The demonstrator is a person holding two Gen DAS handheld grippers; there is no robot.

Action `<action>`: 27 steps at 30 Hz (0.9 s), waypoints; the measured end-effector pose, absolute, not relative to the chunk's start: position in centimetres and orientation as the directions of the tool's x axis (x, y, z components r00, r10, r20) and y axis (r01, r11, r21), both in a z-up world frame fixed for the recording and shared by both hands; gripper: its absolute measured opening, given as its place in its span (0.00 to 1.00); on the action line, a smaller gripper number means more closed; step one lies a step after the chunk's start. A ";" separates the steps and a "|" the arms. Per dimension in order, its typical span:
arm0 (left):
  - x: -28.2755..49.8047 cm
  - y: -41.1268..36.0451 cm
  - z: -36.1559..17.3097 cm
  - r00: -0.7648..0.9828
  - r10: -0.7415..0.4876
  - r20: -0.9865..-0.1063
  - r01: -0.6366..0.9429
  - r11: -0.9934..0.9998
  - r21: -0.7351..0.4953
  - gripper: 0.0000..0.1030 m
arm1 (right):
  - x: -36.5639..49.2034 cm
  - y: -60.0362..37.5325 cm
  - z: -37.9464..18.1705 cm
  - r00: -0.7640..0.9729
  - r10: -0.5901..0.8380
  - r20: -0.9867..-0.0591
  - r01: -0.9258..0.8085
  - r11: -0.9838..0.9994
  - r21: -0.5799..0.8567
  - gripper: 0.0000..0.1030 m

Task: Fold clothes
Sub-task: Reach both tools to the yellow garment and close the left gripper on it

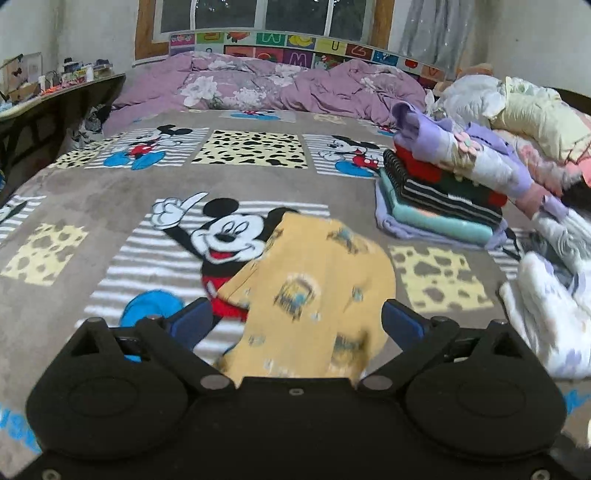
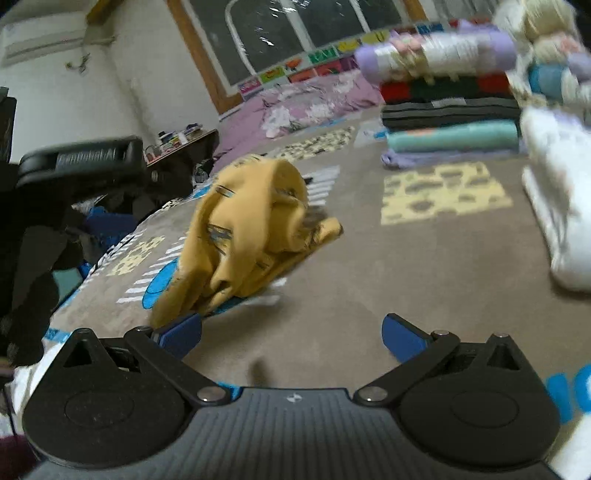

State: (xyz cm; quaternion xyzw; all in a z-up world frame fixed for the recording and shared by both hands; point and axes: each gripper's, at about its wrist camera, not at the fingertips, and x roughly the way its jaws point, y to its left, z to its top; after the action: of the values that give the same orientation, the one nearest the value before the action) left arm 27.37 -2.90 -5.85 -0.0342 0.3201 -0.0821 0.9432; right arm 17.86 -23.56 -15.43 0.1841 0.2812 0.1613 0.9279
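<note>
Two claws are seen over a bed covered by a brown cartoon-mouse blanket [image 1: 110,206], with a yellow printed garment [image 1: 314,280] as the piece being handled. In the left wrist view, the left claw [image 1: 291,325] is spread wide, and the yellow garment is draped between and ahead of its blue fingers [image 1: 188,325]; it is blurred, and whether it touches either finger cannot be told. In the right wrist view, the right claw [image 2: 291,334] is likewise spread wide with nothing between its fingers, and the same garment [image 2: 251,229] is seen bunched in a heap ahead and to the left of it, its lower edge just beside the left blue fingertip [image 2: 183,332]. A stack of folded clothes [image 1: 439,195], topped by a rolled lilac-and-white piece, is set on the blanket well ahead and to the right of the left claw. White clothing [image 1: 546,314] is piled at that claw's right. A rumpled purple quilt [image 1: 280,88] is spread far ahead, below a window [image 1: 258,16]. The other black claw body [image 2: 81,162] is caught at the left edge of the right wrist view.
</note>
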 end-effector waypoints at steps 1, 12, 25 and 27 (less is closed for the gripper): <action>28.1 -3.0 -5.9 0.777 -0.186 -0.601 0.132 0.982 -0.132 0.88 | 18.0 -23.6 -15.7 0.789 0.406 -0.462 -0.190 0.875 0.444 1.00; 34.1 -5.2 -5.4 0.726 -0.230 -0.648 0.140 0.972 -0.189 0.68 | 18.7 -24.4 -16.2 0.769 0.442 -0.462 -0.189 0.847 0.496 1.00; 30.1 -5.7 -7.1 0.676 -0.260 -0.690 0.292 0.954 -0.073 0.10 | 19.4 -27.4 -17.0 0.749 0.529 -0.398 -0.136 0.711 0.689 1.00; 28.3 -5.2 -7.2 0.680 -0.264 -0.684 0.313 0.948 -0.054 0.09 | 19.5 -27.9 -17.2 0.750 0.542 -0.380 -0.128 0.682 0.720 1.00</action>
State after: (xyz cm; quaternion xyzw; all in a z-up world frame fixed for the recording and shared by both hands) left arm 28.34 -5.24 -7.21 0.0336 0.3675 -0.1574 0.9160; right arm 19.45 -27.88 -17.15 0.3490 0.2963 0.1930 0.8678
